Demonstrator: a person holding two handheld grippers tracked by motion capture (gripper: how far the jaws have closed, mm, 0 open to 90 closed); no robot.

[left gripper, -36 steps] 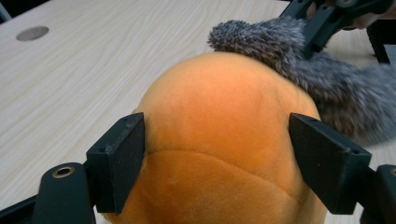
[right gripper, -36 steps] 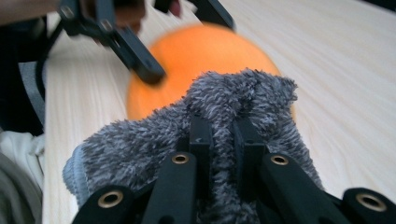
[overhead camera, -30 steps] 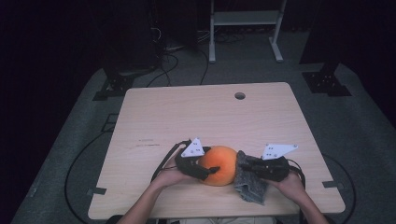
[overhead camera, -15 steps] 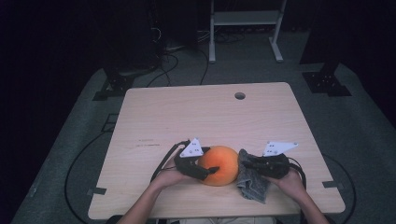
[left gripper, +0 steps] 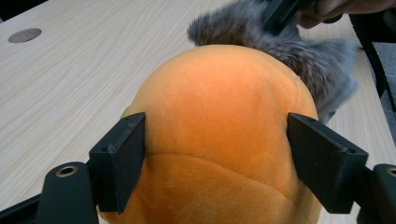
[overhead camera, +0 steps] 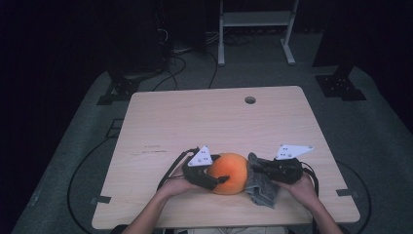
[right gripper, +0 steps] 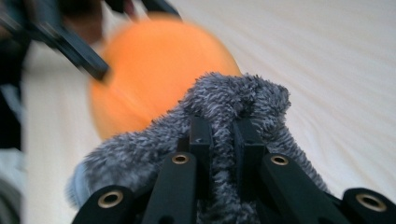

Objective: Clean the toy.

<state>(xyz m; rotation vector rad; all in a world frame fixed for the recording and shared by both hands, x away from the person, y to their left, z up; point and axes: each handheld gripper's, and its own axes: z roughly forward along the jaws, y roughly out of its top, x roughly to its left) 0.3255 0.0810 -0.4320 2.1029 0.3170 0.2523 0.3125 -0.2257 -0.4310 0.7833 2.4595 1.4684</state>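
A round orange plush toy [overhead camera: 233,170] rests near the front edge of the wooden table [overhead camera: 195,122]. My left gripper [overhead camera: 221,174] is shut on it, and in the left gripper view its pads [left gripper: 119,163] press into both sides of the plush [left gripper: 224,116]. Against the toy's right side lies a grey fuzzy cloth [overhead camera: 263,191]. My right gripper [overhead camera: 254,168] is shut on a fold of that cloth. In the right gripper view the jaws [right gripper: 219,135] pinch the grey pile [right gripper: 243,93], with the orange plush [right gripper: 154,70] just behind it.
A small round hole [overhead camera: 250,100] sits in the table's far side. Bare wood stretches behind and to the left of the toy. Cables [overhead camera: 168,168] trail off the front edge, and a white rack's legs [overhead camera: 221,53] stand on the floor beyond.
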